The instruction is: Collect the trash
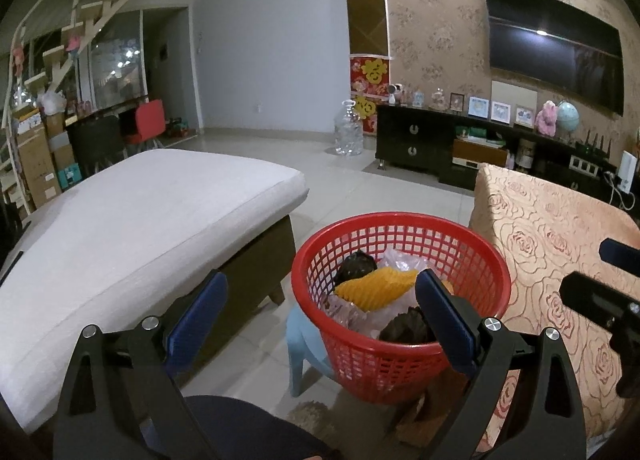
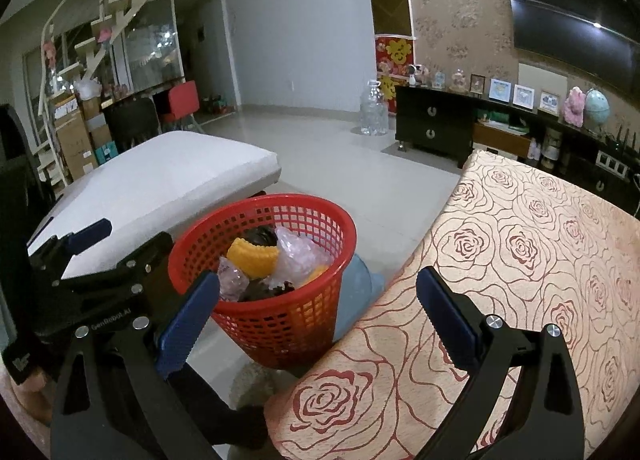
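A red mesh basket (image 1: 400,356) (image 2: 280,332) stands on a light blue stool (image 1: 308,344). It holds trash: a yellow ribbed piece (image 1: 376,286) (image 2: 252,256), clear crumpled plastic (image 1: 400,260) (image 2: 298,250) and dark wads (image 1: 356,266). My left gripper (image 1: 320,318) hovers open above the basket's near left side, with nothing between its blue fingers (image 1: 440,316). In the right wrist view the left gripper (image 2: 100,260) shows beside the basket. My right gripper (image 2: 316,312) is open and empty over the edge of the rose-patterned table (image 2: 520,280), to the right of the basket.
A white cushioned bench (image 1: 132,220) lies left of the basket. The rose-patterned table (image 1: 560,244) fills the right side. Pale tiled floor (image 1: 352,188) runs back to a dark TV cabinet (image 1: 416,140) and a big clear water bottle (image 1: 349,132). Boxes and stairs stand far left.
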Demonstrator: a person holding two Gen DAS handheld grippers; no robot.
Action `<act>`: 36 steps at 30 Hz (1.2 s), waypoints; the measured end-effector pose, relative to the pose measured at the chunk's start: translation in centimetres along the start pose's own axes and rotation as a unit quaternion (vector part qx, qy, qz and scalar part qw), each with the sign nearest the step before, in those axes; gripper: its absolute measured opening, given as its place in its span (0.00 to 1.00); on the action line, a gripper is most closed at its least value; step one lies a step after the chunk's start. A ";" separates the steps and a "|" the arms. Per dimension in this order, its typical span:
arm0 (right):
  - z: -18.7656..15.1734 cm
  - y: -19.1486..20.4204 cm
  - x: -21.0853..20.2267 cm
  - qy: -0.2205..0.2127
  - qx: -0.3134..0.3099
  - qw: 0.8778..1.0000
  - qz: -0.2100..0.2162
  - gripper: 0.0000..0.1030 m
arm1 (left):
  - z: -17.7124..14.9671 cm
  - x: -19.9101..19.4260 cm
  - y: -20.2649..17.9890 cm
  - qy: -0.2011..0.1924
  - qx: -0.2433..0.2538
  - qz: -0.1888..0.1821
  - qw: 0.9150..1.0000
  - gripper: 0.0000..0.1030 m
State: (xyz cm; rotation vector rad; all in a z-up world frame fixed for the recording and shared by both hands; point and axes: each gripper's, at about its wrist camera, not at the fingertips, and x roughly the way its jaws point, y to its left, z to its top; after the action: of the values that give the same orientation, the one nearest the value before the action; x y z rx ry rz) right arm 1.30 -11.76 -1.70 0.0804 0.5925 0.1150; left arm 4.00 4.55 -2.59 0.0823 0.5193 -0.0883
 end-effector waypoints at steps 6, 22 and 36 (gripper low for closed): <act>-0.1 0.0 -0.1 -0.005 0.025 1.000 0.007 0.93 | -0.1 -0.2 0.2 -0.002 0.001 0.003 1.000 0.89; -1.1 -0.3 1.2 0.003 0.033 0.999 0.002 0.93 | -0.4 0.5 1.0 0.007 -0.021 -0.010 1.000 0.89; -1.3 0.4 1.3 0.001 0.018 1.000 0.010 0.93 | -0.4 0.5 0.8 0.007 -0.016 -0.011 1.000 0.89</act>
State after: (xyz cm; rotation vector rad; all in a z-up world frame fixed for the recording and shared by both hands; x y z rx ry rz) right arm 1.57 -11.15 -3.46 0.1206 0.5953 0.1230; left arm 4.29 5.38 -3.13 0.0455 0.5365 -0.1003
